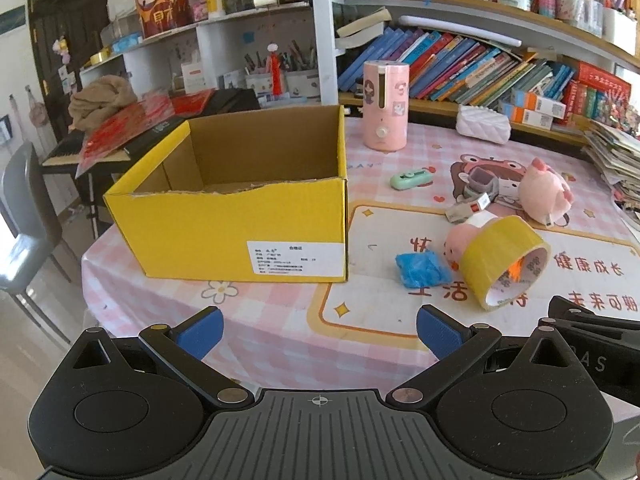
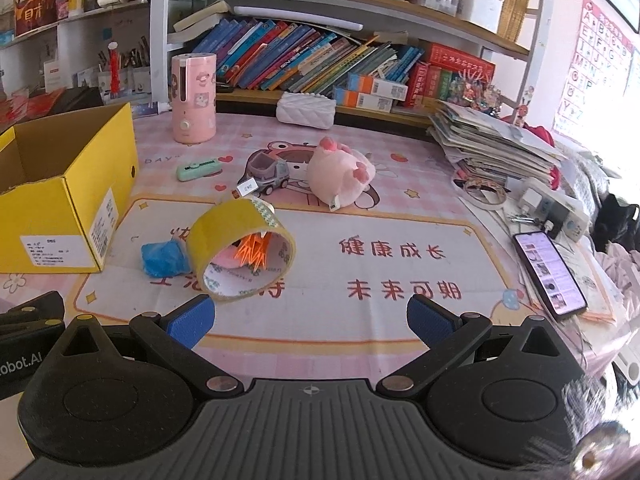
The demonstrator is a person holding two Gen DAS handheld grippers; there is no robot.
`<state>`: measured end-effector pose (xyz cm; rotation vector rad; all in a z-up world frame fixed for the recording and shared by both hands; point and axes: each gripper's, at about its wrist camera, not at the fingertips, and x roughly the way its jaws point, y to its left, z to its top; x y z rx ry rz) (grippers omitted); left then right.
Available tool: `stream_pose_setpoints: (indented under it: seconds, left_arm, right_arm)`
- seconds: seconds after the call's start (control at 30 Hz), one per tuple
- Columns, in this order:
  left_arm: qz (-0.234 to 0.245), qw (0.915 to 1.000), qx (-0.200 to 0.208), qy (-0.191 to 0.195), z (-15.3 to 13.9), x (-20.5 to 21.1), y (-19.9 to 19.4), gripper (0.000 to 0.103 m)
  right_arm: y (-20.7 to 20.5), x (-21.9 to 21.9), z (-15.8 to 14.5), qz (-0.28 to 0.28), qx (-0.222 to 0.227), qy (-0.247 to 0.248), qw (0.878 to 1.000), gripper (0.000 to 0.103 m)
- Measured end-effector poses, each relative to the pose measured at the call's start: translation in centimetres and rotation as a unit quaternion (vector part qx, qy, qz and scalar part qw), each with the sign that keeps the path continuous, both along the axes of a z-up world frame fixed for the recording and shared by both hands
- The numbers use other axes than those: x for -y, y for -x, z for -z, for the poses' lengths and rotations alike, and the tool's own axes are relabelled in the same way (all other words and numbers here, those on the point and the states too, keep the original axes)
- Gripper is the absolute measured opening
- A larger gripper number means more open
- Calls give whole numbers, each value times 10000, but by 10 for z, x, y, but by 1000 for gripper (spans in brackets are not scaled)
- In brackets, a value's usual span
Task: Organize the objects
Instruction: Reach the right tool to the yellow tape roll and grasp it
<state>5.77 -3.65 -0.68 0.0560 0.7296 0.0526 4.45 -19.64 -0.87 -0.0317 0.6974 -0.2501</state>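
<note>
An open yellow cardboard box (image 1: 240,236) stands on the left of the pink table; it also shows in the right wrist view (image 2: 60,216). To its right lie a yellow tape roll (image 1: 502,262) (image 2: 240,250), a blue crumpled packet (image 1: 422,268) (image 2: 164,258), a small pink toy (image 1: 460,242) behind the roll, a pink plush (image 1: 546,192) (image 2: 340,174), a grey toy truck (image 2: 268,174) and a green gadget (image 1: 412,179) (image 2: 198,170). My left gripper (image 1: 320,334) is open and empty, in front of the box. My right gripper (image 2: 310,320) is open and empty, just in front of the tape roll.
A pink cylinder appliance (image 1: 386,110) (image 2: 194,98) and a white quilted pouch (image 2: 306,109) stand at the back. A paper stack (image 2: 496,144), a phone (image 2: 550,272) and a power strip (image 2: 556,210) lie at the right. Bookshelves (image 2: 320,60) stand behind the table.
</note>
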Motion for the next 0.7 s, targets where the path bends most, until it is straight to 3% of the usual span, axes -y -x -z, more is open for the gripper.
stream_pose_setpoints:
  seconds: [0.27, 0.7]
  left_arm:
    - [-83, 9997, -188, 108, 9, 10, -20, 103]
    - [-794, 9953, -551, -94, 22, 10, -37, 103]
  right_arm:
    - [-31, 17, 7, -317, -150, -85, 9993, 103]
    - [-72, 24, 22, -1009, -434, -336, 9934, 103]
